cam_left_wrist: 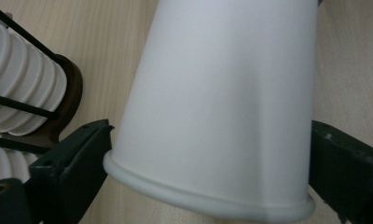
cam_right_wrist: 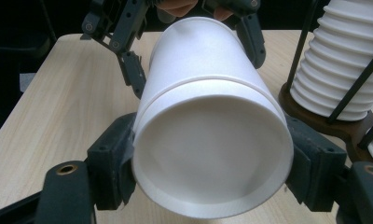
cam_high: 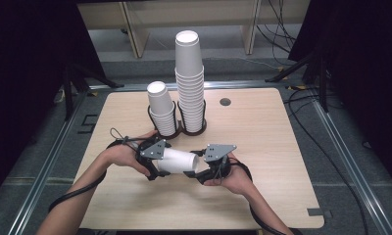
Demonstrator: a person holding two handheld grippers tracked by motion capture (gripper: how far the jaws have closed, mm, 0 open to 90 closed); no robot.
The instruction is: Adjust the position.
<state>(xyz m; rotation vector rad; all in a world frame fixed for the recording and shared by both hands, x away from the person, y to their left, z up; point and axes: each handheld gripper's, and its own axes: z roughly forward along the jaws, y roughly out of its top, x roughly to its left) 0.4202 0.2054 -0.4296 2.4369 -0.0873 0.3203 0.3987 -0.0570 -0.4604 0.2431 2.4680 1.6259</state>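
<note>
High view first: we hold a white cup (cam_high: 177,160) on its side above the table (cam_high: 262,127), just in front of a dark wire rack (cam_high: 184,128) that carries a short stack (cam_high: 161,108) and a tall stack (cam_high: 189,81) of the same cups. Our left gripper (cam_high: 157,161) is at one end of the cup, our right gripper (cam_high: 208,169) at the other.

Seen along our right gripper's jaws, a cup rim (cam_right_wrist: 212,154) faces the camera, and both jaws are clamped against the wall just behind it. A second rim line runs round the wall a little farther back, so we judge that two nested cups are in hand here, and that the horizontal, two-ended hold is meant for pulling them apart.

Along our left gripper's jaws, the far cup's rim (cam_left_wrist: 208,198) lies between the jaws. They stand fairly wide, one on each side of the wall; the jaw on the left looks to be touching just by the rim, but on the other side we cannot tell if the pad presses yet. A firm hold there looks not quite made.

The rack stands close by, probably so that a freed cup can go straight onto a stack.
</note>
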